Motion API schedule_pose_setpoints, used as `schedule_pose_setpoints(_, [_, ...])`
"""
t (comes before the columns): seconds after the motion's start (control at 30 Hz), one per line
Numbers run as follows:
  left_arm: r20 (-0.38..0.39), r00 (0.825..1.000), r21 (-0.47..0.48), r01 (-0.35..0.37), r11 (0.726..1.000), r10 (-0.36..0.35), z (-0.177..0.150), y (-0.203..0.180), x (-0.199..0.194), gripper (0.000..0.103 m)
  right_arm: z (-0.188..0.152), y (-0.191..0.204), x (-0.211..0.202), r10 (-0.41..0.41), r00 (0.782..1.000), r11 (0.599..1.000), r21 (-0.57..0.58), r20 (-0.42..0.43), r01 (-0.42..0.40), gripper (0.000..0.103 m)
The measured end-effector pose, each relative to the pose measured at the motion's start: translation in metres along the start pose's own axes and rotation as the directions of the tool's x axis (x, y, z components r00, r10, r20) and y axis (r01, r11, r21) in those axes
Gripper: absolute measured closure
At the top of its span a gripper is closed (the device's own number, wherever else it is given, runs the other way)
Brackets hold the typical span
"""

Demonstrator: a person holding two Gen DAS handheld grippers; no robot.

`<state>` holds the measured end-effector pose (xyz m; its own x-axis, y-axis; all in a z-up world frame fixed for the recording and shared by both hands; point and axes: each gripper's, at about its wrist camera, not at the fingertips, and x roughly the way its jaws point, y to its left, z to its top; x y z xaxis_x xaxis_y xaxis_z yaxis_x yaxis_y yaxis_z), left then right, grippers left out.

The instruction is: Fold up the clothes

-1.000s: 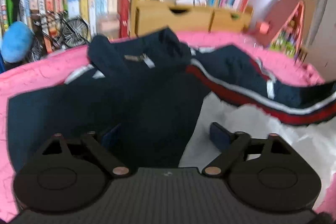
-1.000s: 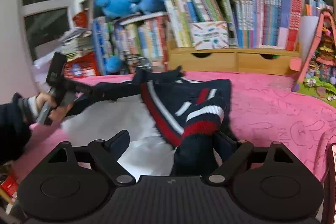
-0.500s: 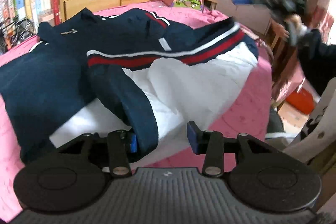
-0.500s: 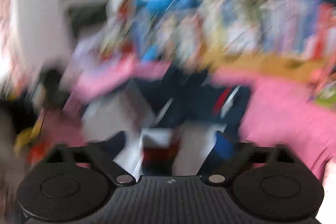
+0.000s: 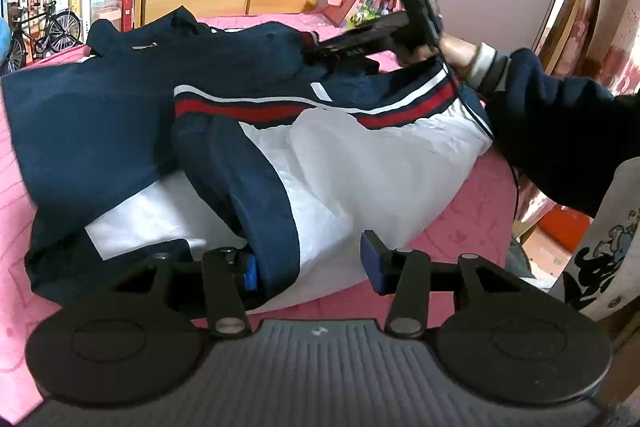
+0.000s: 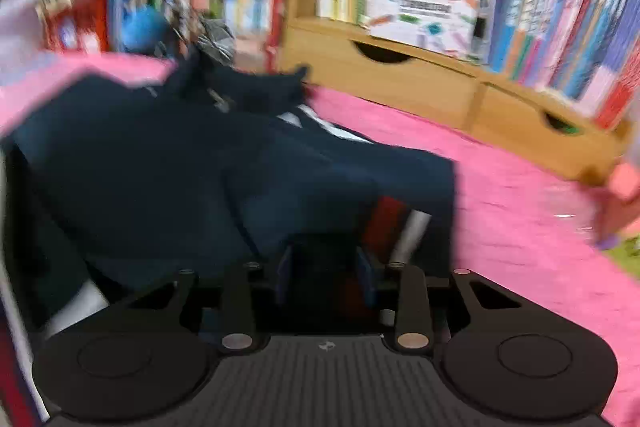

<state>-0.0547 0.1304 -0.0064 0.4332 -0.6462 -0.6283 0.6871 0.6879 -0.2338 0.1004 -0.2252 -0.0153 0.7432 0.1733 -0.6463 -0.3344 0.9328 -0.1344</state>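
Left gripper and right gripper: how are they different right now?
The left gripper is wide, jaws opening, the jacket's navy sleeve against one pad only. The right gripper is narrow, jaws closing with dark jacket cloth between them. The left gripper's picture is sharp; the right gripper's is blurry. Both have blue pads.

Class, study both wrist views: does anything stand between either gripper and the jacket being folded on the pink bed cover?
Nothing visible does. The left gripper is opening, with the jacket's navy sleeve lying against one pad. The right gripper is closing with dark jacket fabric between its pads. No other object intervenes.
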Motion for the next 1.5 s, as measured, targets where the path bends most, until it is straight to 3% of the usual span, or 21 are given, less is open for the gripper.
schedule_pose_setpoints(0.1, [0.018,1.0,-0.03,0.01,0.999,-0.01,-0.001,0.005,0.0,0.055,-0.009,-0.014,-0.021,-0.058,0.998,0.998,-0.001,-0.003,0.058,0.058])
schedule_pose_setpoints(0.17, [0.031,1.0,-0.05,-0.002,0.999,0.003,0.003,0.006,-0.005,0.055,-0.006,-0.02,-0.036,-0.004,0.999,0.997,0.083,0.051,-0.001,0.05])
schedule_pose_setpoints(0.23, [0.052,0.998,-0.062,-0.02,0.998,0.023,0.007,0.005,-0.014,0.054,-0.006,-0.023,-0.049,0.051,0.993,0.989,0.134,0.106,-0.066,0.03])
schedule_pose_setpoints(0.3, [0.106,0.993,-0.063,-0.046,0.997,0.053,0.014,0.006,-0.03,0.048,-0.004,-0.018,-0.052,0.052,0.992,0.991,0.114,0.115,-0.065,0.025])
schedule_pose_setpoints(0.37, [0.207,0.973,-0.059,-0.089,0.994,0.1,0.024,0.01,-0.052,0.027,-0.004,-0.012,-0.047,0.037,0.994,0.996,0.073,0.101,-0.044,0.025])
schedule_pose_setpoints(0.5, [0.35,0.906,-0.17,-0.189,0.967,0.239,0.064,0.038,-0.059,0.024,-0.001,0.0,-0.028,0.082,0.995,0.993,0.086,0.061,-0.087,0.037])
schedule_pose_setpoints(0.63, [0.254,0.88,-0.29,-0.328,0.899,0.402,0.098,0.074,0.002,0.03,0.01,0.036,-0.009,0.103,0.994,0.994,0.035,0.043,-0.105,0.039])
schedule_pose_setpoints(0.67, [0.183,0.863,-0.296,-0.409,0.863,0.471,0.101,0.082,0.023,0.04,0.013,0.043,-0.007,0.126,0.991,0.992,0.014,0.042,-0.126,0.04])
schedule_pose_setpoints(0.73, [0.058,0.832,-0.289,-0.514,0.808,0.551,0.095,0.096,0.052,0.048,0.019,0.058,-0.003,0.171,0.985,0.985,-0.026,0.038,-0.17,0.041])
schedule_pose_setpoints(0.8, [-0.012,0.801,-0.232,-0.584,0.778,0.598,0.084,0.103,0.067,0.048,0.02,0.059,-0.008,0.246,0.968,0.969,-0.038,0.045,-0.245,0.043])
schedule_pose_setpoints(0.9, [-0.003,0.779,-0.163,-0.619,0.768,0.627,0.079,0.101,0.065,0.046,0.014,0.04,-0.008,0.202,0.979,0.979,-0.015,0.029,-0.202,0.048])
schedule_pose_setpoints(0.93, [-0.012,0.775,-0.162,-0.625,0.764,0.632,0.079,0.102,0.063,0.043,0.01,0.028,-0.005,0.184,0.983,0.983,0.008,0.022,-0.184,0.073])
schedule_pose_setpoints(1.0, [-0.02,0.771,-0.176,-0.63,0.756,0.637,0.08,0.103,0.059,0.041,0.004,-0.006,-0.008,0.218,0.975,0.96,0.17,0.043,-0.222,0.103])
schedule_pose_setpoints(1.07, [-0.022,0.762,-0.209,-0.637,0.742,0.647,0.076,0.106,0.048,0.041,-0.003,-0.034,-0.019,0.235,0.968,0.919,0.303,0.09,-0.251,0.083])
schedule_pose_setpoints(1.13, [0.008,0.791,-0.296,-0.583,0.757,0.612,0.071,0.105,0.026,0.045,-0.014,-0.047,-0.051,0.173,0.97,0.926,0.307,0.169,-0.218,0.017])
schedule_pose_setpoints(1.17, [0.041,0.828,-0.34,-0.514,0.787,0.559,0.068,0.104,0.014,0.045,-0.021,-0.052,-0.064,0.171,0.963,0.927,0.296,0.207,-0.229,0.009])
schedule_pose_setpoints(1.23, [0.113,0.895,-0.384,-0.362,0.849,0.432,0.065,0.096,-0.005,0.042,-0.036,-0.059,-0.095,0.192,0.95,0.927,0.274,0.247,-0.258,0.009])
schedule_pose_setpoints(1.27, [0.149,0.922,-0.385,-0.28,0.88,0.358,0.064,0.089,-0.013,0.031,-0.043,-0.062,-0.109,0.201,0.947,0.926,0.267,0.25,-0.267,0.009])
schedule_pose_setpoints(1.37, [0.178,0.956,-0.257,-0.184,0.949,0.233,0.072,0.055,-0.009,0.0,-0.06,-0.054,-0.143,0.203,0.948,0.948,0.193,0.245,-0.253,0.009])
schedule_pose_setpoints(1.4, [0.183,0.964,-0.213,-0.15,0.965,0.191,0.074,0.044,-0.008,0.0,-0.065,-0.045,-0.15,0.21,0.95,0.957,0.15,0.232,-0.249,0.009])
schedule_pose_setpoints(1.5, [0.082,0.978,-0.165,-0.174,0.971,0.189,0.079,0.028,0.025,0.0,-0.08,-0.016,-0.162,0.215,0.964,0.975,0.02,0.158,-0.221,0.008])
